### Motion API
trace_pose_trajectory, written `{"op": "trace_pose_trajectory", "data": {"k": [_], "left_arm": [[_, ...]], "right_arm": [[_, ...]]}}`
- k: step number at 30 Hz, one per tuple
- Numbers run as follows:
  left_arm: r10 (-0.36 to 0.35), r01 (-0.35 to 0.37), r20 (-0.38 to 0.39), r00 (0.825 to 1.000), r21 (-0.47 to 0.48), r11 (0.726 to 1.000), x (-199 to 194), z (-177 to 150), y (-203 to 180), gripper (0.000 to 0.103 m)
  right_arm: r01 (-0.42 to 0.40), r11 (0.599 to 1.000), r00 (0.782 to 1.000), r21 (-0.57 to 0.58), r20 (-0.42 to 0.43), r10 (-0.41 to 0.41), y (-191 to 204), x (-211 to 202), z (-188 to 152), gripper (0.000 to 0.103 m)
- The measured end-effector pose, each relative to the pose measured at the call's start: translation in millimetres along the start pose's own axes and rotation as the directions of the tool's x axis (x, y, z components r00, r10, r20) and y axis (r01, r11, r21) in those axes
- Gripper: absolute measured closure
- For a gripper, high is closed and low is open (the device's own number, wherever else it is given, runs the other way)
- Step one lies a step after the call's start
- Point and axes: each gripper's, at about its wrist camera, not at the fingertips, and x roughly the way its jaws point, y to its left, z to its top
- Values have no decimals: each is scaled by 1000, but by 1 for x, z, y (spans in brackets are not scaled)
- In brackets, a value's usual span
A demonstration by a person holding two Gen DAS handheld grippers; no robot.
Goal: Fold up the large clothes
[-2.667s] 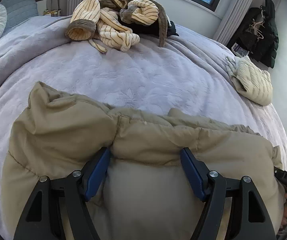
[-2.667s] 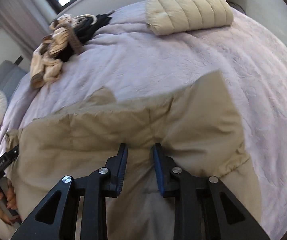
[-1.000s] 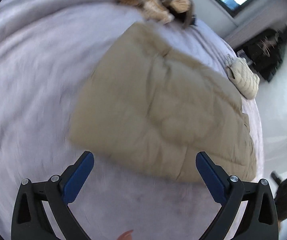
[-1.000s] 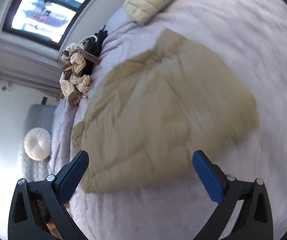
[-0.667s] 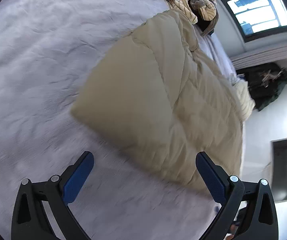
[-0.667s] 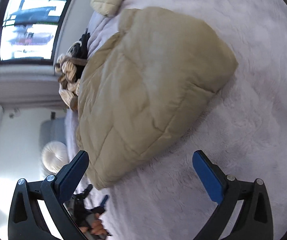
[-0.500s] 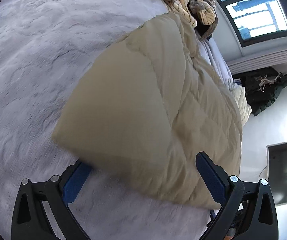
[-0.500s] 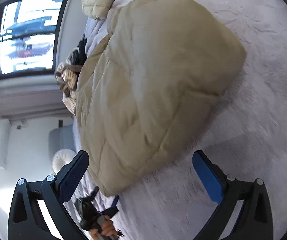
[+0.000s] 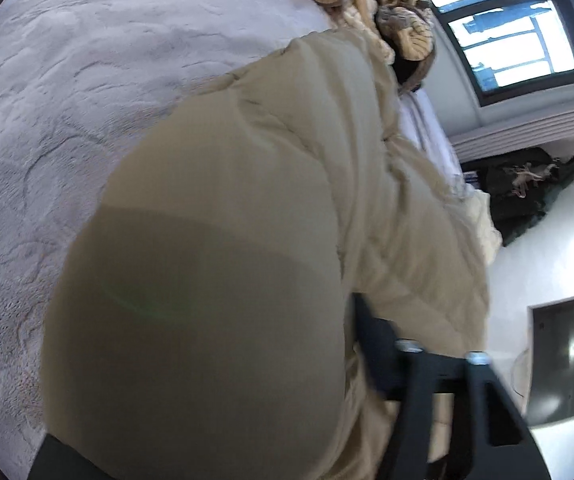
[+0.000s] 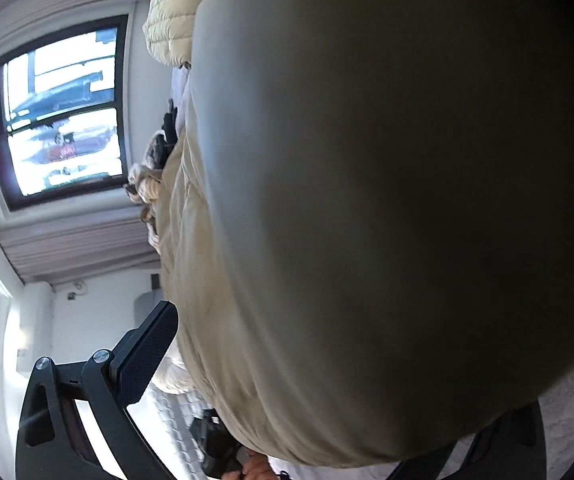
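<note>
A folded beige puffer jacket (image 9: 247, 220) lies on the lilac bedspread (image 9: 47, 100). My left gripper (image 9: 223, 404) has pushed onto the jacket's left end, which bulges between its jaws. Only the right finger (image 9: 371, 360) shows; the left one is hidden by fabric. My right gripper (image 10: 327, 380) straddles the jacket's right end (image 10: 367, 200), which fills the view. Its left finger (image 10: 143, 352) stands wide of the fabric; the right finger is mostly hidden. Both grippers look wide open around the jacket ends.
A pile of striped cream-and-brown clothes (image 9: 367, 12) lies at the far side of the bed. A folded cream puffer jacket (image 10: 171, 12) lies beyond the beige one. A window (image 9: 507, 28), dark hanging coats (image 9: 527, 188) and a wall screen (image 9: 555, 360) lie past the bed.
Both grippers, open above the bed, have swung to the jacket's two ends and moved in close, so the fabric now sits between the jaws and fills both views.
</note>
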Motion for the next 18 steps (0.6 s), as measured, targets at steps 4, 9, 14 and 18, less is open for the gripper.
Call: {"op": "trace_pose_trajectory", "data": {"k": [4, 9, 14, 18], "left_arm": [[-27, 26, 16, 1000, 31, 999, -11, 3, -15, 70], [-64, 62, 46, 997, 43, 997, -30, -3, -32, 76], [-83, 79, 52, 995, 82, 994, -54, -13, -49, 76], [-101, 96, 43, 994, 106, 990, -88, -33, -46, 76]], "right_arm": [[22, 999, 999, 32, -33, -21, -5, 0, 2, 47], [-44, 999, 997, 14, -65, 44, 2, -9, 2, 67], [-96, 995, 991, -28, -92, 93, 16, -28, -5, 69], [-106, 993, 989, -53, -108, 100, 17, -50, -22, 69]]}}
